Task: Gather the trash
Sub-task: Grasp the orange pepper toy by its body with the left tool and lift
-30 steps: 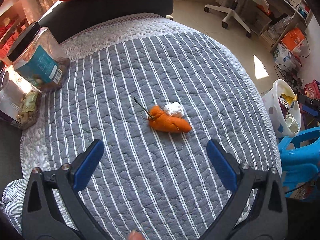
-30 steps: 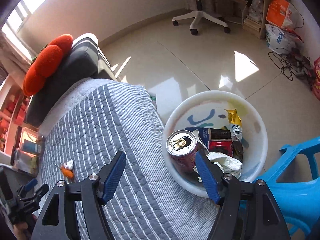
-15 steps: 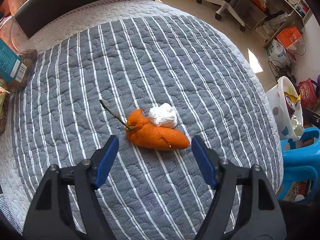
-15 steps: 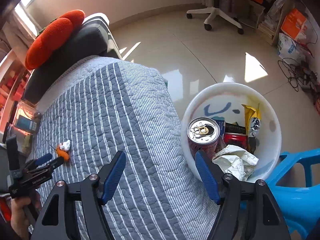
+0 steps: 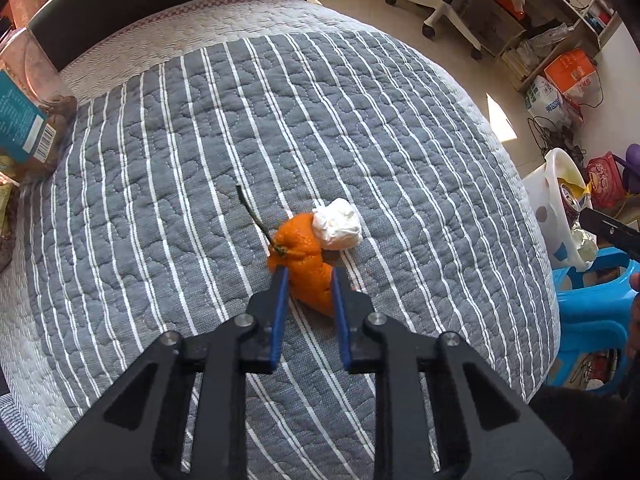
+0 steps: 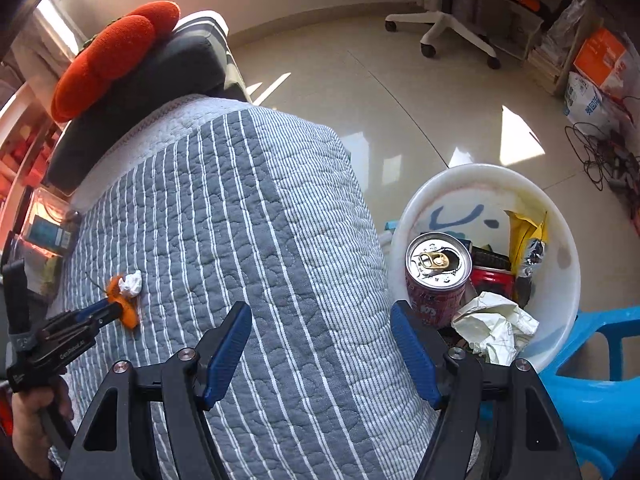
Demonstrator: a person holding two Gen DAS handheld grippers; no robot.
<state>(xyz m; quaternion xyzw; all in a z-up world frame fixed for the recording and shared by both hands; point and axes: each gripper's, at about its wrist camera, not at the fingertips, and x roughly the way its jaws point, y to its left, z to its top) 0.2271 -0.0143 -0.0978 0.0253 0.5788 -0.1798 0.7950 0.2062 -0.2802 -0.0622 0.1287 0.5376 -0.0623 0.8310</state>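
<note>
Since the earlier frame our left gripper [image 5: 307, 276] has dropped toward the quilt [image 5: 360, 120] and its jaws have just been closing; we now see the blue pads pinching the orange peel [image 5: 306, 268] near its lower half. Peel and stem lie near the middle of the grey, white-striped quilt, with a white crumpled tissue [image 5: 338, 230] touching the peel's upper right edge. From the right wrist view we see the same grip from the side: left gripper [image 6: 114, 308] low on the quilt, its tips on the peel [image 6: 124, 300], the tissue [image 6: 132, 282] just beyond, a hand [image 6: 34, 416] on the handle. Our right gripper [image 6: 322, 350] hangs with its jaws spread and nothing between them, over the quilt's edge, just beside the white bin [image 6: 560, 240]. Inside the bin stand a red drink can [image 6: 438, 276], crumpled paper [image 6: 494, 326] and a yellow wrapper [image 6: 524, 232]. At the quilt's far left sit clear snack jars [image 5: 28, 128]; a blue plastic stool [image 6: 596, 376] adjoins the bin.
</note>
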